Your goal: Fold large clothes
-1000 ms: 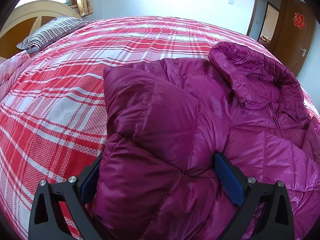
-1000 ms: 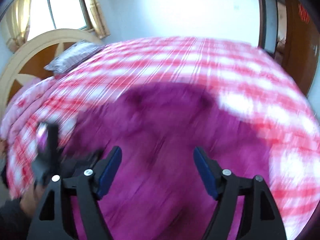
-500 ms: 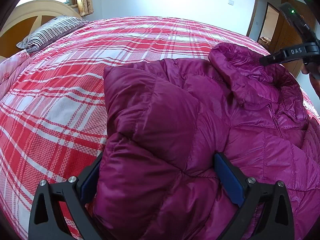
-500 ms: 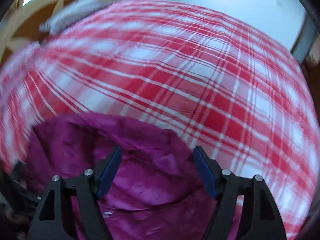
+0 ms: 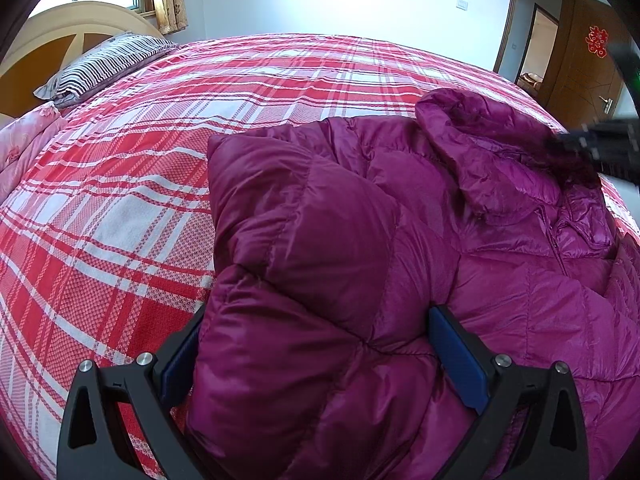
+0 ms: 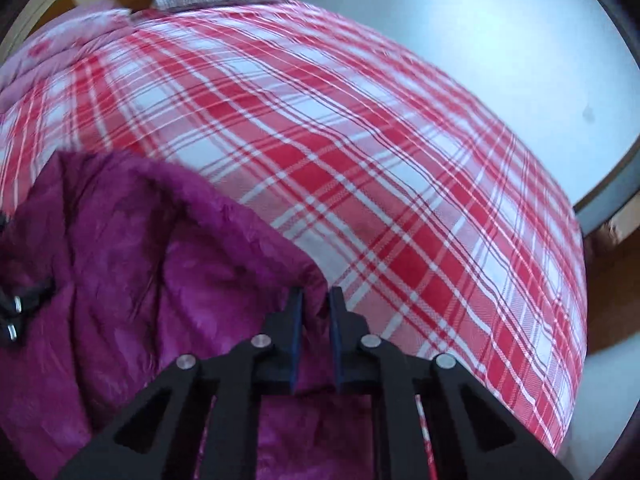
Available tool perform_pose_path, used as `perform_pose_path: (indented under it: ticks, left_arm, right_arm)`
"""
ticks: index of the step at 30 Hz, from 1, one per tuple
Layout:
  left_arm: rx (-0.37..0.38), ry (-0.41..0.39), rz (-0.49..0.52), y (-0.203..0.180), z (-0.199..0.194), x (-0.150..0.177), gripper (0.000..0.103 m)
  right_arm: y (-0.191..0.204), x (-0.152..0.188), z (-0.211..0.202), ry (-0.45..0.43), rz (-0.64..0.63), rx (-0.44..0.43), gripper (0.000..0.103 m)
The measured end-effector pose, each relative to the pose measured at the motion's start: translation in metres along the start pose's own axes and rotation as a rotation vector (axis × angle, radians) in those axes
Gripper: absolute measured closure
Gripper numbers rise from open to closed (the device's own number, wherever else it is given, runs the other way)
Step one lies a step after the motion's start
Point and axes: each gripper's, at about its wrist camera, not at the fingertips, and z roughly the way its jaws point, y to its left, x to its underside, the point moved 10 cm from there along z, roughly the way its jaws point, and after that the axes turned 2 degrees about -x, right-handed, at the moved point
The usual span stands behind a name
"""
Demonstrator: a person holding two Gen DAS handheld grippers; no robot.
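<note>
A shiny purple down jacket (image 5: 360, 260) lies on the red plaid bed (image 5: 120, 220), one side folded over its middle and the hood (image 5: 500, 160) at the far right. My left gripper (image 5: 316, 340) stands wide open, straddling the thick folded part near its hem. In the right wrist view the jacket (image 6: 140, 280) fills the lower left. My right gripper (image 6: 316, 300) is closing on the hood's edge, its jaws nearly together with purple fabric pinched between the pads. The same gripper shows as a dark blur (image 5: 600, 148) over the hood in the left wrist view.
A striped pillow (image 5: 104, 64) and a pink quilt (image 5: 24, 140) lie by the wooden headboard (image 5: 60, 40) at the far left. A brown door (image 5: 588, 68) stands at the back right. Plaid sheet (image 6: 400, 200) stretches beyond the hood to the bed's edge.
My right gripper has rolled, come down to the hood's edge and gone from wide open to nearly shut on the fabric. The left gripper and the folded jacket have not moved.
</note>
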Motion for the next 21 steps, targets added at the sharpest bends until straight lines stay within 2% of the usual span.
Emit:
perform_pose_path:
  ticks: [5, 7, 11, 13, 14, 18, 21]
  left_arm:
    - [0.017, -0.004, -0.010, 0.001, -0.003, -0.002, 0.001]
    - [0.068, -0.022, -0.021, -0.001, -0.014, -0.006, 0.001]
    - [0.089, -0.191, 0.003, -0.009, -0.068, -0.044, 0.001]
    - [0.093, -0.283, 0.030, -0.021, -0.094, -0.082, 0.001]
    - [0.073, -0.303, 0.044, -0.026, -0.098, -0.099, 0.001]
    - [-0.001, -0.304, 0.065, -0.044, -0.074, -0.159, 0.001]
    - [-0.047, -0.255, 0.106, -0.061, -0.040, -0.174, 0.001]
  right_arm:
    - [0.001, 0.029, 0.017, -0.006, 0.014, 0.065, 0.093]
    - [0.002, 0.036, 0.019, -0.026, 0.035, 0.076, 0.093]
    - [0.005, 0.040, 0.021, -0.057, 0.049, 0.106, 0.093]
    - [0.005, 0.040, 0.023, -0.072, 0.064, 0.110, 0.093]
    - [0.005, 0.040, 0.024, -0.081, 0.070, 0.112, 0.093]
    - [0.009, 0.044, 0.020, -0.112, 0.062, 0.134, 0.093]
    - [0.008, 0.044, 0.019, -0.122, 0.076, 0.121, 0.093]
